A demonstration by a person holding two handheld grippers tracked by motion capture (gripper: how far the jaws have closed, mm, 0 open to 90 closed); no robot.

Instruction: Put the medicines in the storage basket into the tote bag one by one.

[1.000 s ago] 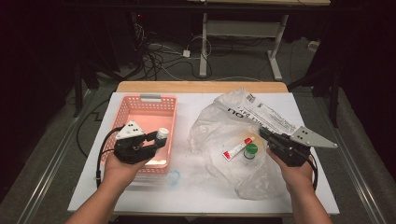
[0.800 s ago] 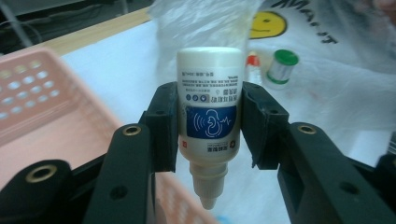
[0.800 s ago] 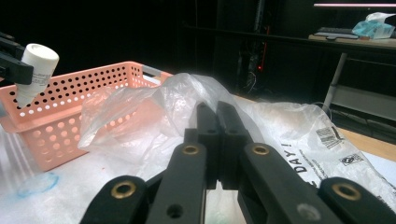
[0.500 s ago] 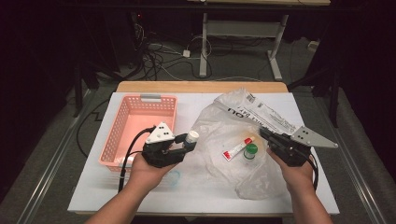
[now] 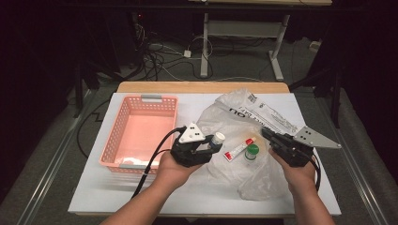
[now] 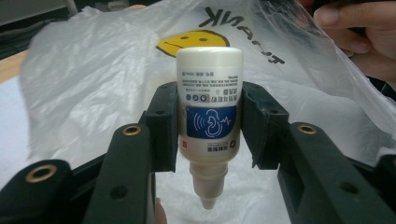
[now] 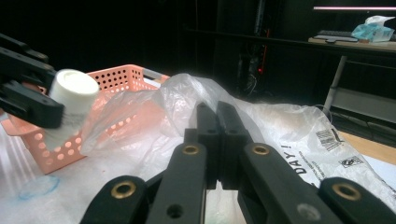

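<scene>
A person sits at a white table (image 5: 141,197) with a two-jaw gripper in each hand, and a crumpled clear plastic bag (image 5: 234,123) lies in the middle of it. The left gripper (image 5: 210,146), at the bag's left edge, is clamped on a small white dropper bottle (image 5: 217,139); its jaws stand partly closed, pressing both sides of the bottle. The right gripper (image 5: 268,136), at the bag's right edge, has its jaws fully together, and they seem to pinch a fold of the plastic, though the film is too clear to be sure. Inside or on the bag, between the grippers, lie a red-and-white tube (image 5: 238,149) and a small green-capped jar (image 5: 252,151). A pink plastic basket (image 5: 123,124) sits well left of the bag and looks empty. The step in hand reads as packing the bottle into the bag while the right gripper holds it steady. The next move calls for finding the bag's mouth, carrying the bottle in beside the tube, then opening the jaws. The left gripper view shows what the high view cannot: the bottle (image 6: 209,116) held nozzle toward the camera, its blue label bearing an ear symbol, and a yellow smiley face (image 6: 192,41) printed on the bag behind. The right gripper view shows its closed jaws against the plastic.
</scene>
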